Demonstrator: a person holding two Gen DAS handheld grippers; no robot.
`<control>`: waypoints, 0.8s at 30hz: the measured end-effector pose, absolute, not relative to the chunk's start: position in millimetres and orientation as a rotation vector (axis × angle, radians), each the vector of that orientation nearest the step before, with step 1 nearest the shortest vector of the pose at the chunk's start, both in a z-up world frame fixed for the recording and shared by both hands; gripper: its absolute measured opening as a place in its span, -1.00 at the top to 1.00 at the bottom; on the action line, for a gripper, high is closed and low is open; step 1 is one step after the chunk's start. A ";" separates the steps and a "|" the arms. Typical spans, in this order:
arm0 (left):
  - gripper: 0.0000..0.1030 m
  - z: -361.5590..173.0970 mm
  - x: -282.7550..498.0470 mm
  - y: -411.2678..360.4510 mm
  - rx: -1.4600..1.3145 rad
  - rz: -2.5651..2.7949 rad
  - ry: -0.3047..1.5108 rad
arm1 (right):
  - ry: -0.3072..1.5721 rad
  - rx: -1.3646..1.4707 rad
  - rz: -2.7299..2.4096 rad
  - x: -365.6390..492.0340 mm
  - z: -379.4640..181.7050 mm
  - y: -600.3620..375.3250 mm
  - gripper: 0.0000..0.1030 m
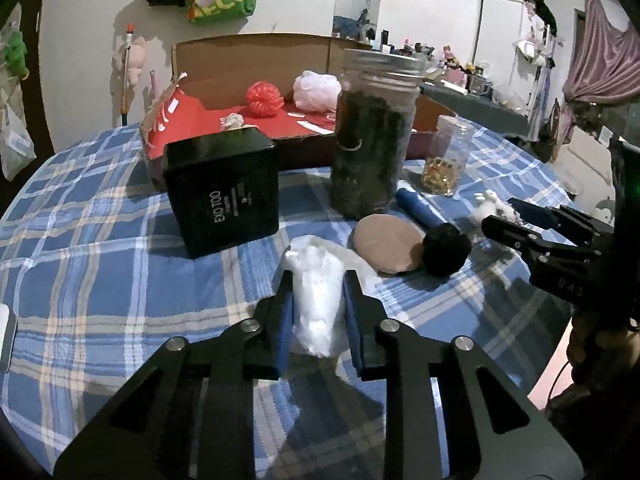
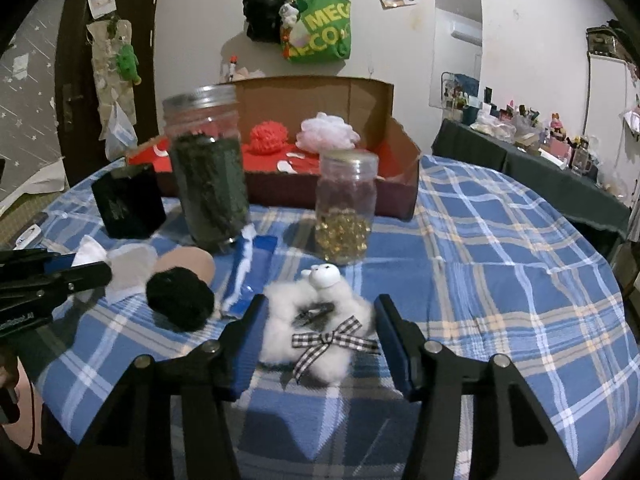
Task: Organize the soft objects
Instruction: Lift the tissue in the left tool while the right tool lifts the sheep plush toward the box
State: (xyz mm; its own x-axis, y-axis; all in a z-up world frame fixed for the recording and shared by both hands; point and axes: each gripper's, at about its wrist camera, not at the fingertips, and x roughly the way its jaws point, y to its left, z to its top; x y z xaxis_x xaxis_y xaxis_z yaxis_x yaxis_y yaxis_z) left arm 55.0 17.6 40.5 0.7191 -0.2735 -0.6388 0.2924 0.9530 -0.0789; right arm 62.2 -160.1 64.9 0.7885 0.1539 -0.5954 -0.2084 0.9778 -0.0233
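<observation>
**Two grippers work a table of soft things**

A blue plaid tablecloth (image 2: pixel 500 240) covers the table, where an open cardboard box (image 2: pixel 404 148) at the back holds a red puff (image 2: pixel 269 137) and a pale pink puff (image 2: pixel 330 131). In front stand a tall jar (image 2: pixel 208 168), a small jar (image 2: pixel 346 208) and a black box (image 1: pixel 224 192). The left gripper (image 1: pixel 318 304) is clenched on a white soft wad (image 1: pixel 316 300). The right gripper (image 2: pixel 318 336) straddles a fluffy white toy (image 2: pixel 304 332) with a checked bow, its blue pads just clear of the fluff
</observation>
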 end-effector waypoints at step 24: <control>0.58 59.7 62.4 2.0 0.013 -0.388 0.677 | 0.598 -0.100 0.300 63.2 85.2 -138.9 -0.10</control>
State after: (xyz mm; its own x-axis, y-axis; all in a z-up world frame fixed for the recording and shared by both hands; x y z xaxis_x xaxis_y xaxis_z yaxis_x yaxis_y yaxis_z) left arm 62.4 2.0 59.7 0.7108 -0.3458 -0.6125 0.3541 0.9283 -0.1133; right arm 63.2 -138.9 85.2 0.7844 0.2489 -0.5681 -0.3066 0.9518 -0.0063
